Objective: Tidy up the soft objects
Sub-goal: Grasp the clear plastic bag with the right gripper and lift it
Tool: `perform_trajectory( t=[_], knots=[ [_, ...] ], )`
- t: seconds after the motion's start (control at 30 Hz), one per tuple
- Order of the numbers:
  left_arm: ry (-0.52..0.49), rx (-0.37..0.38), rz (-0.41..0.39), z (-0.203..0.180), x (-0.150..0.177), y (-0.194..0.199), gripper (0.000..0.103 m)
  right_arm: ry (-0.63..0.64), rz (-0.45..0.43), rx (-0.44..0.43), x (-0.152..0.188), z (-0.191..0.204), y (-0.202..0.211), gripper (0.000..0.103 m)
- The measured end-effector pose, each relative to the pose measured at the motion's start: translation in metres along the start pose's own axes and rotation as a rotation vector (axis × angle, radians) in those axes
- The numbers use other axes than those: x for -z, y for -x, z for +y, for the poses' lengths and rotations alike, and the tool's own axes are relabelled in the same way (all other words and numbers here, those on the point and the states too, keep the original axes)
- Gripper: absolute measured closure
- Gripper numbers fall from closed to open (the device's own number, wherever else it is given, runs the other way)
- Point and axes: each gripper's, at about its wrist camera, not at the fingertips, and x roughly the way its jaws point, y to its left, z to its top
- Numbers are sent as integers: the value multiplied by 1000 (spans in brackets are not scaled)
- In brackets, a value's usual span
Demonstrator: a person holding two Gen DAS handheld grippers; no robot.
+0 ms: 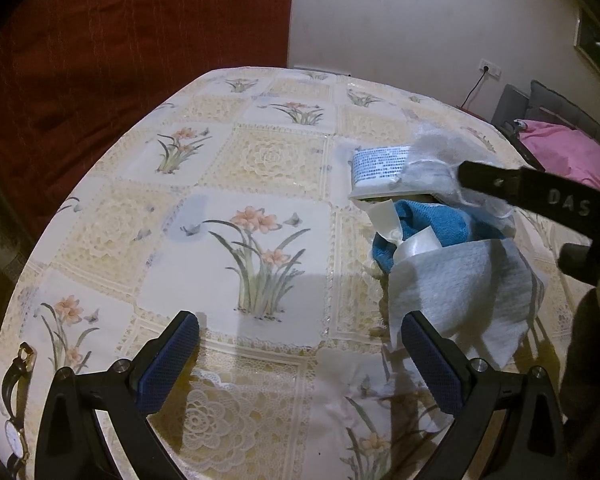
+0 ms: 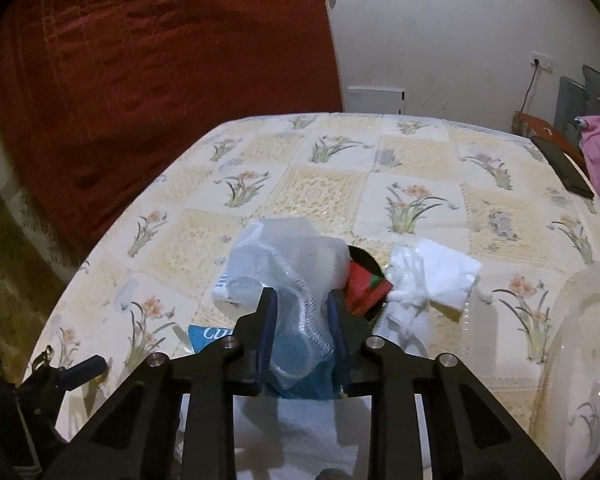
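the right gripper (image 2: 302,316) has its jaws closed on the white mesh cloth (image 2: 296,264), bunched over the blue towel (image 2: 300,376) on the worktop (image 2: 320,196). lift slowly so the mesh peels free of the towel. left gripper (image 1: 300,356) hangs wide open, empty, beside the towel.

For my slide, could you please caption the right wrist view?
Right tool shut on white mesh above a blue cloth.

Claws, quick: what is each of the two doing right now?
Left claw: open, holding nothing.
Right claw: closed on the white mesh cloth.
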Motion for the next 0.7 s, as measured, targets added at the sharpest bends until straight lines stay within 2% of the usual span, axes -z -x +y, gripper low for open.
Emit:
perform_trajectory(
  t=[0.27,0.7],
  knots=[
    [-7,-10,-2,-1,-2,-1,0,-23,-21,7,9,-9,19,84],
    [-26,-13,-18,-10,-4,4,0,-149,-77,52,25,-48,64,84]
  ],
)
